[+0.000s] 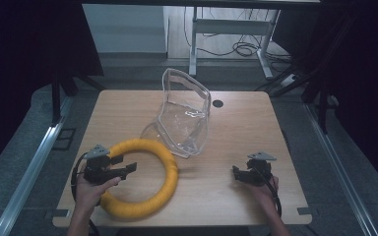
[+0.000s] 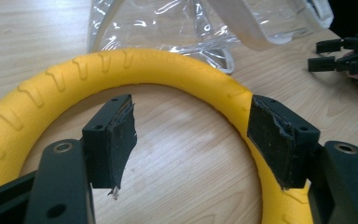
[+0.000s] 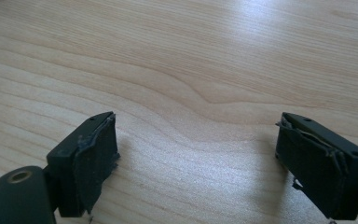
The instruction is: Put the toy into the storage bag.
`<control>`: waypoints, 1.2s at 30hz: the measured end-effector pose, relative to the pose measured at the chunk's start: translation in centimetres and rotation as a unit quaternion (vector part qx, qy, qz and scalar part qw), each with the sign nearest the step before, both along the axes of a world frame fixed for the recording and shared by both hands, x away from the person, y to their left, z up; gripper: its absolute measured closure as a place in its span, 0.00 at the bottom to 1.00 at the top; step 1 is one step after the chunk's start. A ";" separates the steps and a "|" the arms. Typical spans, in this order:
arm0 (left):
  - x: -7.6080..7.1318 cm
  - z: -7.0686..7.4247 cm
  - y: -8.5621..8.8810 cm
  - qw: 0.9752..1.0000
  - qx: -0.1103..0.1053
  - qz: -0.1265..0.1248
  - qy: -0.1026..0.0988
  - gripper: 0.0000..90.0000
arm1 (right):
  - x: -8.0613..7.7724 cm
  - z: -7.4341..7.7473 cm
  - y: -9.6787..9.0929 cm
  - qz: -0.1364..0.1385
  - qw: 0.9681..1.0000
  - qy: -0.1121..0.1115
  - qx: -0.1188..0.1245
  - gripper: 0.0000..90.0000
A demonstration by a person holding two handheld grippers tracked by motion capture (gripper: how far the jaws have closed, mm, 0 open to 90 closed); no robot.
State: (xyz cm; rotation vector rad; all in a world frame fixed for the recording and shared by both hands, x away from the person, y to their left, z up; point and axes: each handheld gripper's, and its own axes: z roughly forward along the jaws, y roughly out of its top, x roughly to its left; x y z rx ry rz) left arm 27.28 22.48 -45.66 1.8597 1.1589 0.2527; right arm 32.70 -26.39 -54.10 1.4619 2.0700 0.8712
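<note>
A yellow foam ring (image 1: 170, 172) lies flat on the front left of the wooden table (image 1: 241, 128). My left gripper (image 1: 124, 163) reaches across the ring's left side, jaws over its hole. In the left gripper view the left gripper (image 2: 191, 135) stands open, bare wood shows between its pads, and the ring (image 2: 158, 65) curves just beyond them. A clear plastic bag (image 1: 184, 115) stands behind the ring, touching its far edge, and shows crumpled (image 2: 168, 23) in the left gripper view. My right gripper (image 1: 237, 173) rests at the front right, open over bare wood (image 3: 196, 149).
A small dark cable hole (image 1: 218, 103) sits near the table's far edge. Desk legs and cables (image 1: 241, 46) stand on the floor beyond the table. The right gripper (image 2: 328, 53) shows far off in the left gripper view.
</note>
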 end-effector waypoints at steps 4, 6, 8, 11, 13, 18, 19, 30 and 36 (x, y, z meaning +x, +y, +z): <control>-0.5 0.5 -0.3 1.000 0.010 -0.021 -0.006 0.37 | 0.0 0.0 0.0 0.001 1.000 0.000 -0.001 0.15; -0.7 0.7 -0.1 1.000 0.008 -0.025 -0.008 0.37 | 0.0 0.0 0.0 0.000 1.000 0.000 0.000 0.15; -0.7 0.8 0.1 1.000 0.000 -0.028 -0.009 0.38 | 0.0 0.0 0.0 -0.002 1.000 -0.001 0.001 0.15; -0.6 0.9 0.3 0.999 -0.005 -0.034 -0.006 0.38 | 0.0 0.0 0.0 -0.002 1.000 0.000 0.002 0.15; -0.6 0.8 0.3 0.999 -0.002 -0.039 -0.003 0.40 | 0.0 0.0 0.0 -0.002 1.000 0.000 0.002 0.15; -0.8 1.0 -0.4 0.998 0.004 -0.055 0.001 0.40 | 0.0 0.0 0.0 -0.002 1.000 -0.001 0.002 0.15; -0.9 1.0 -0.7 0.998 0.008 -0.064 0.003 0.40 | 0.0 0.0 0.0 -0.002 1.000 0.000 0.002 0.15; -1.4 1.3 -2.2 0.994 0.022 -0.109 0.018 0.39 | 0.0 0.0 0.0 -0.002 1.000 0.000 0.002 0.15; -1.6 1.0 -3.6 0.987 0.046 -0.149 0.035 0.38 | 0.0 0.0 0.0 -0.002 1.000 0.000 0.002 0.15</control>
